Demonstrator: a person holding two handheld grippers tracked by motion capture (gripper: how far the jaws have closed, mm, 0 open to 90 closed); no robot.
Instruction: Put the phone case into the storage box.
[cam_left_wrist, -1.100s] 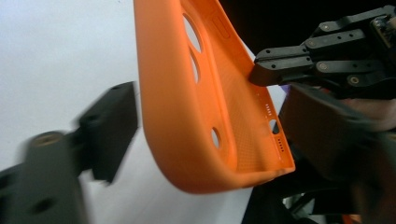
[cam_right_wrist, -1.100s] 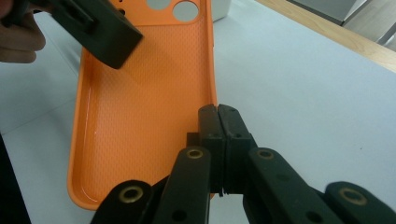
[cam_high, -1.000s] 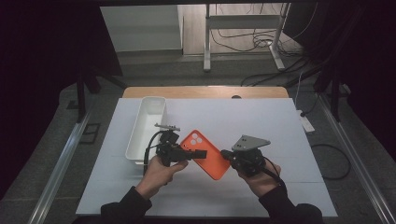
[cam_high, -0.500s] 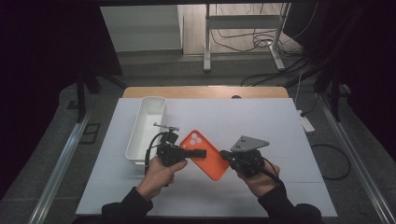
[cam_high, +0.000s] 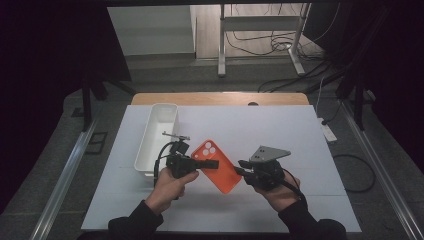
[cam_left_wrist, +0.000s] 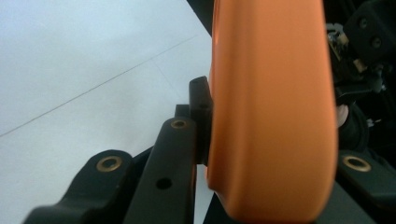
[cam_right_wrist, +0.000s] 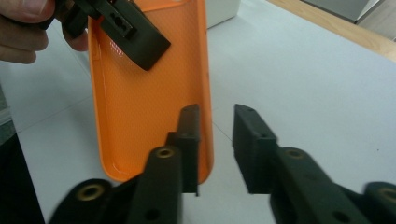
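From above, the person's two forearms come in over the white table (cam_high: 280, 130), each hand wrapped round a gripper. Between them, lifted off the surface and slanting from upper left to lower right, is an orange phone case (cam_high: 218, 167) with its camera cut-out at the upper end. The left gripper (cam_high: 212, 164) reaches in from the left and has its jaws closed on the case's upper part. The right gripper (cam_high: 241, 166), with a grey three-cornered plate on top, sits just beside the case's lower right edge. A long white bin (cam_high: 156, 134) stands left of the hands, near the table's left side, and a small metal fitting lies just beside it.

From the left gripper view, the case (cam_left_wrist: 273, 107) stands edge-on and very close, a broad orange band running top to bottom. One black jaw presses flat against its left face; the other is mostly hidden behind the case — so the grip reads as clamped on it. The other hand and its gripper show dimly behind, at the right.

From the right gripper view, the hollow inside of the case (cam_right_wrist: 140, 102) faces the camera, with the left gripper's jaw (cam_right_wrist: 133, 35) laid across its upper part and fingers beside it. The right gripper (cam_right_wrist: 217, 140) has its jaws apart — the left one overlaps the case's right rim, the other stands over bare table.
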